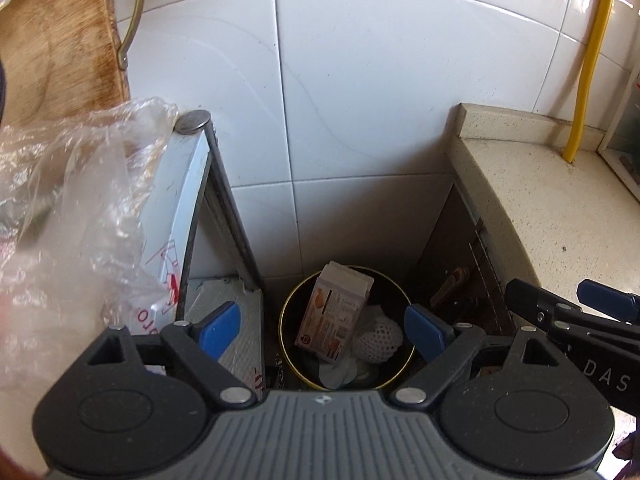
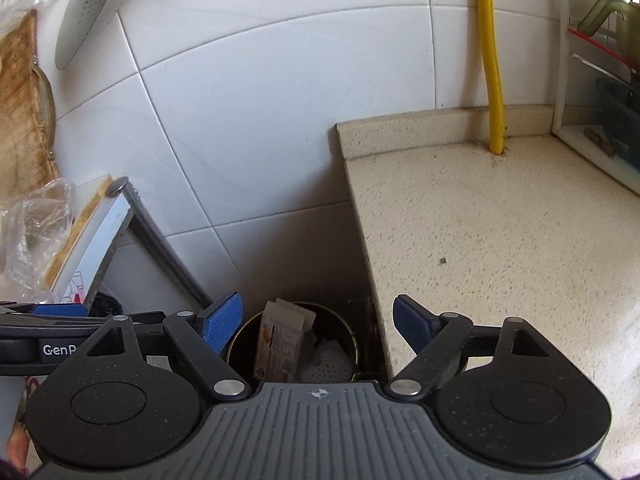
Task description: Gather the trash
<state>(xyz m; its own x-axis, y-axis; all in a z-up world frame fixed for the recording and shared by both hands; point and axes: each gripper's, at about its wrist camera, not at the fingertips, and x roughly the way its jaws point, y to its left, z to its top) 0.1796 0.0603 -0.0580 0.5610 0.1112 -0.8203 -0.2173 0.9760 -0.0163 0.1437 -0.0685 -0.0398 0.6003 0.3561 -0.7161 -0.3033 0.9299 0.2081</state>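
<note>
On the floor, in the gap between a counter and leaning boards, stands a round dark bin [image 1: 283,332] with a gold rim. Inside it are a printed carton [image 1: 336,316] standing on end, a white foam fruit net [image 1: 378,338] and other pale scraps. My left gripper [image 1: 322,324] hangs open above the bin with nothing between its blue pads. My right gripper [image 2: 318,318] is also open and empty, above the same bin [image 2: 236,338], carton [image 2: 278,340] and net [image 2: 326,364]. The right gripper's fingers [image 1: 532,300] reach in at the left wrist view's right edge.
A speckled beige countertop [image 2: 480,220] borders the bin on the right, with a yellow hose [image 2: 490,52] running down the tiled wall onto it. On the left are a leaning white board [image 1: 180,200], a crumpled clear plastic bag [image 1: 72,200] and a wooden cutting board [image 1: 52,40].
</note>
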